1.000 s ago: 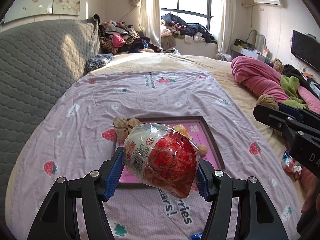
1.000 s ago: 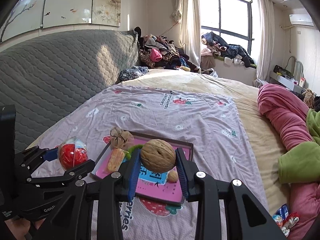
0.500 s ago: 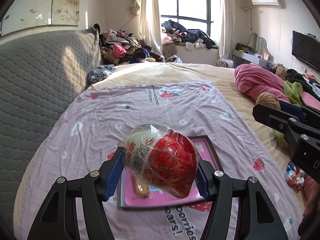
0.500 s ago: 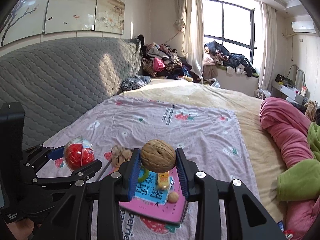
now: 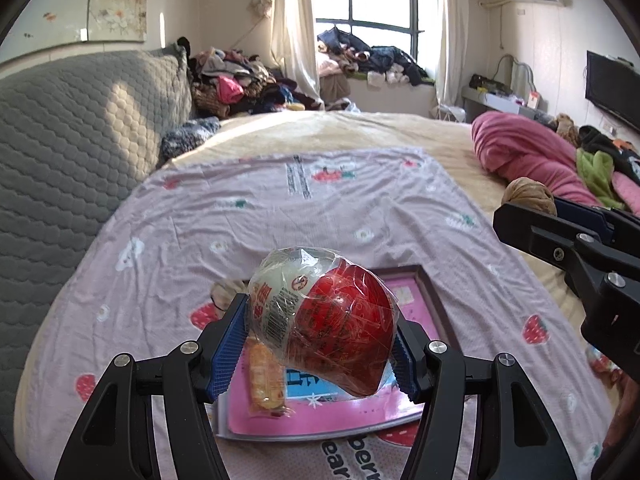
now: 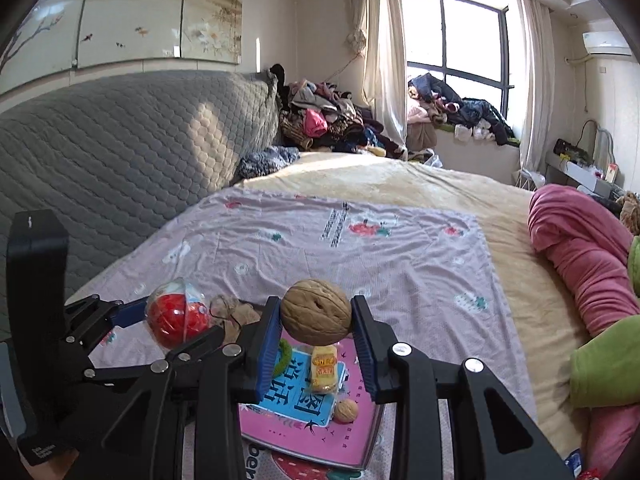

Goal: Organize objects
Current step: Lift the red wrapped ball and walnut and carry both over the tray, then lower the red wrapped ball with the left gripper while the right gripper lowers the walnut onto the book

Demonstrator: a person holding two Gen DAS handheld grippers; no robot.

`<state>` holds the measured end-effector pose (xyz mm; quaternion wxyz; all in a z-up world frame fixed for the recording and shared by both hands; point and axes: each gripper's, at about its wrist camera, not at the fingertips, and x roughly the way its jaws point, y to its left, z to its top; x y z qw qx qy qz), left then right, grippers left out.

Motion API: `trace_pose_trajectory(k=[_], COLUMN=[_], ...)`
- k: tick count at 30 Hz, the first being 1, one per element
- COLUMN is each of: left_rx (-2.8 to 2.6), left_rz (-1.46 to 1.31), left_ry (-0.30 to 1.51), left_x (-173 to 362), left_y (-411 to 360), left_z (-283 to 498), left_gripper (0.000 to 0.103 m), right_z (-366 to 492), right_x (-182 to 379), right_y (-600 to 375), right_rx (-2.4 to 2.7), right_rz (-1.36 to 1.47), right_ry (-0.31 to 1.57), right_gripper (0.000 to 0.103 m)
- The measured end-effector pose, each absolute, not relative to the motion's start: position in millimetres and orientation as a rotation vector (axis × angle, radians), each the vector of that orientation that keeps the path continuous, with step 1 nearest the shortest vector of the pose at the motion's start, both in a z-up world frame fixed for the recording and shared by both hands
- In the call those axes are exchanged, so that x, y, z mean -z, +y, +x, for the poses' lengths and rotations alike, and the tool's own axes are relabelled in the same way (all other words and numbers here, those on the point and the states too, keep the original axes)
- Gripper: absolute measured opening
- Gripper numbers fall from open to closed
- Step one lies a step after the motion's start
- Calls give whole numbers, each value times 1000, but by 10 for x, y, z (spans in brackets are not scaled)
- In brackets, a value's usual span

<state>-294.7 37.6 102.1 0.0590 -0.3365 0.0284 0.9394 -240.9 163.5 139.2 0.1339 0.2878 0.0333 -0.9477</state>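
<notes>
My left gripper (image 5: 322, 340) is shut on a red and white ball wrapped in clear plastic (image 5: 324, 320), held above the bed; the ball also shows in the right wrist view (image 6: 178, 318). My right gripper (image 6: 316, 336) is shut on a walnut (image 6: 316, 311), which also shows in the left wrist view (image 5: 528, 197). Below both lies a pink framed tray (image 6: 320, 436) on the strawberry-print sheet (image 5: 320, 220). On the tray are a yellow snack packet (image 6: 324, 368), a small walnut (image 6: 345, 411) and a green ring (image 6: 285, 354).
A brown crumpled item (image 6: 232, 312) lies by the tray's far left corner. A grey quilted headboard (image 5: 72, 140) runs along the left. A pink rolled blanket (image 5: 532, 156) and green cloth (image 6: 604, 364) lie at the right. Clothes piles (image 5: 240, 88) sit beyond the bed.
Both grippers have risen and drawn back with their loads held; the tray now sits lower and nearer in both views, and more of the room shows.
</notes>
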Motion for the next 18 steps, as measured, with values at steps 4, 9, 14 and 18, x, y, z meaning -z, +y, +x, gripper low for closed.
trace_pose_trajectory(k=[4,9,14,18], left_rx=[-2821,-2791,-2774,-2760], left_rz=[-1063,-1122,-1160,-1186], left_ry=[81,88,108,95], left_x=[-719,-339,-66,106], left_y=[414,454,457,420], left_z=[-3073,-3188,-3270,-3317], left_gripper=[66,66,66,66], right_z=[-2515,-2607,-2681,-2715], right_x=[-1142,-815,-497,-269], right_y=[1655,1666,1645,1638], right_rx=[2736,2718,2700,2684], right_rz=[873,918,963,1012], right_ry=[93,70,55,53], right_gripper=[35,35,35,35])
